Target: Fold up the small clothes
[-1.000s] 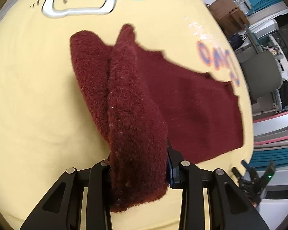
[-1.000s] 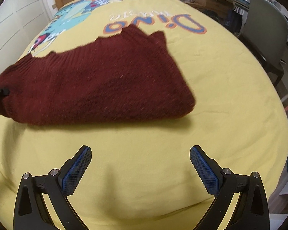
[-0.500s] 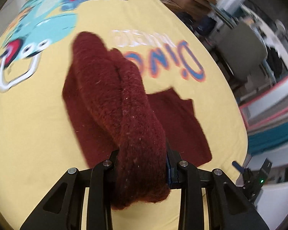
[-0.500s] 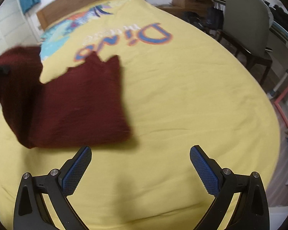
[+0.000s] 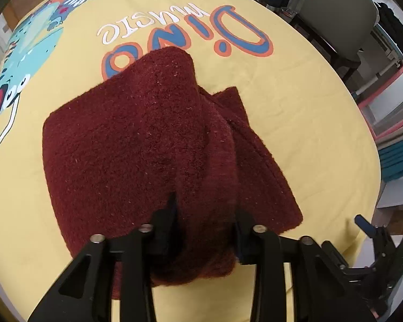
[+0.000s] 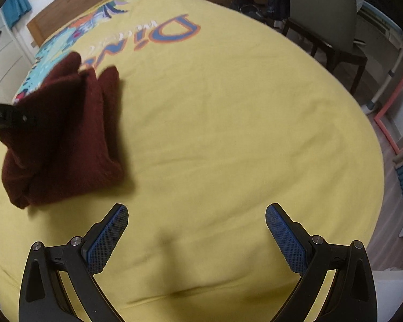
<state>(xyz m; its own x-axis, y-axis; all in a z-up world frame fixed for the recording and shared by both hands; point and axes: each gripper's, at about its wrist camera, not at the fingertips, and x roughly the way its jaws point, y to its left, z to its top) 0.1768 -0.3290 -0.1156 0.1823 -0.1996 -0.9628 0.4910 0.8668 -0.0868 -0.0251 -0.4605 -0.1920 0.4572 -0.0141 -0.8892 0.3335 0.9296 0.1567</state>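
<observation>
- The left gripper (image 5: 204, 230) pinches a thick bunched fold of the dark red knit garment (image 5: 137, 139), with its fingers (image 5: 164, 222) pressed into the cloth on either side.
- The garment lies folded over on the yellow bedsheet (image 5: 295, 102), and its far edge covers part of the "Dino" lettering (image 5: 228, 29).
- A lower layer sticks out to the right, beneath the upper fold.
- The right gripper (image 6: 196, 230) hangs above bare sheet, its blue-padded fingers (image 6: 112, 230) spread wide and holding nothing.
- From the right wrist view the garment (image 6: 64, 134) sits well off to the left, slightly blurred, so its layers are hard to count.
- A grey chair (image 6: 325, 8) stands beside the bed.
</observation>
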